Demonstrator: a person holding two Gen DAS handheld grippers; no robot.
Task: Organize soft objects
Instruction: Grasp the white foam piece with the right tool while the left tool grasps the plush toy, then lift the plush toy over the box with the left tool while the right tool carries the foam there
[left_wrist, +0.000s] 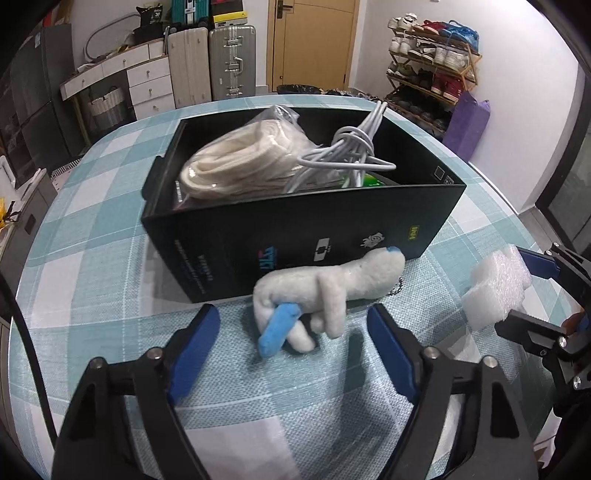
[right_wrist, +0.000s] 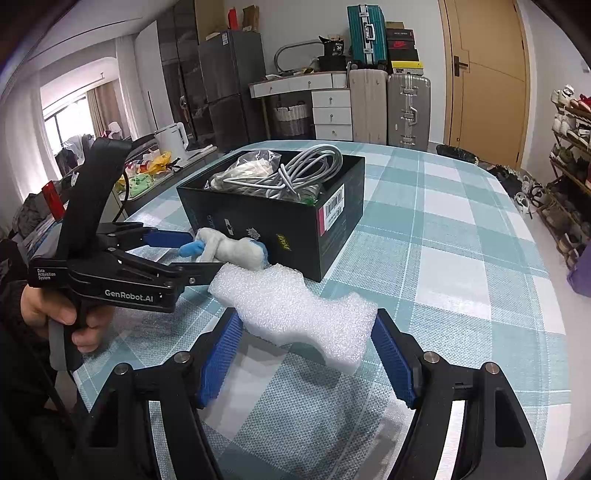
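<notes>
A teal-and-white checked tablecloth (left_wrist: 92, 258) bears an open black cardboard box (left_wrist: 295, 229). The right gripper (right_wrist: 306, 350) clamps a white foam block (right_wrist: 295, 314). The white-and-blue plush toy (left_wrist: 321, 295) lies beside the box, between the left gripper's (left_wrist: 291, 325) parted, untouching jaws.

Left tool (left_wrist: 291, 325) jaws apart, right tool (right_wrist: 306, 347) seemingly clamped

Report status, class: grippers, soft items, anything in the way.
Right gripper shut on foam block. Left gripper open around plush toy. Black box unobstructed.
</notes>
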